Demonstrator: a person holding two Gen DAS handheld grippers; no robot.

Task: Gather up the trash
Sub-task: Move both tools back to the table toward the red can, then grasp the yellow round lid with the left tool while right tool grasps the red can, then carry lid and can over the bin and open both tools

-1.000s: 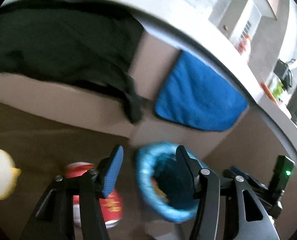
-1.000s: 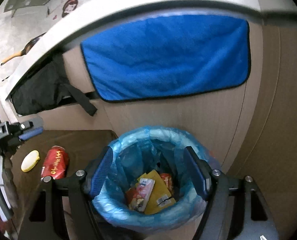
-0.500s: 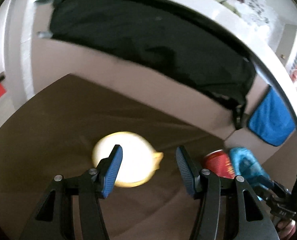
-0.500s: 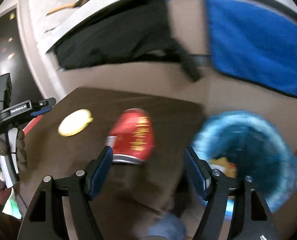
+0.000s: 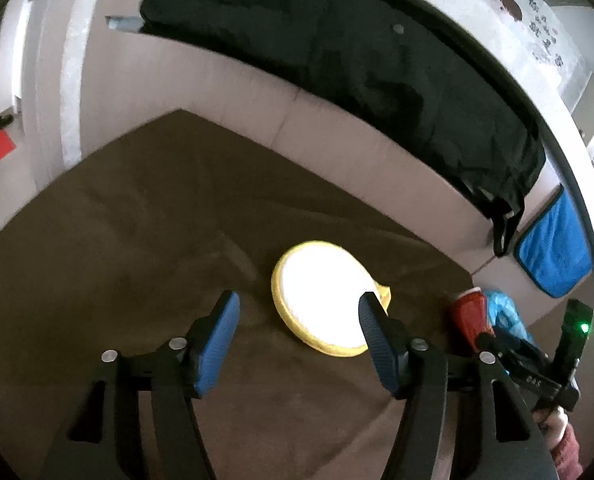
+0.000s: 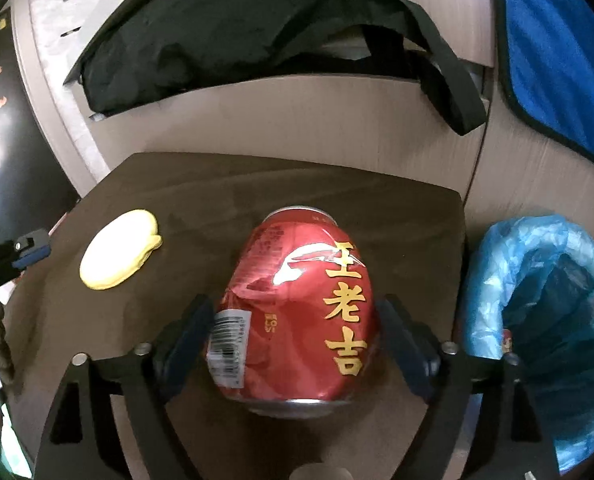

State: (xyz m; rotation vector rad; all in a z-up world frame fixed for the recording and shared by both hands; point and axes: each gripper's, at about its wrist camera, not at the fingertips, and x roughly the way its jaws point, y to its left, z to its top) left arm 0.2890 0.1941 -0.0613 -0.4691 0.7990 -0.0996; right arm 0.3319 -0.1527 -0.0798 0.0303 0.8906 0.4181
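Observation:
A round white lid with a yellow rim (image 5: 317,300) lies flat on the brown mat (image 5: 137,240). My left gripper (image 5: 297,320) hovers just short of the lid, its jaws opening; the right finger overlaps the lid's edge and no pad presses on it. A dented red drink can (image 6: 297,300) lies on its side on the mat. My right gripper (image 6: 295,320) straddles the can, its jaws opening wide with the can between them. The lid (image 6: 117,252) lies left of the can. A bin lined with a blue bag (image 6: 537,280) stands just right of the mat.
A beige cabinet front (image 6: 297,120) rises behind the mat. A black bag (image 5: 377,80) with a dangling strap fills its shelf, and a blue towel (image 6: 557,60) hangs to the right. The can (image 5: 469,316) and bin (image 5: 505,312) lie at the left wrist view's right edge.
Both grippers swung left, away from the bin, and dropped toward the mat. The left now stands over the lid; the right now straddles the can with wider jaws.

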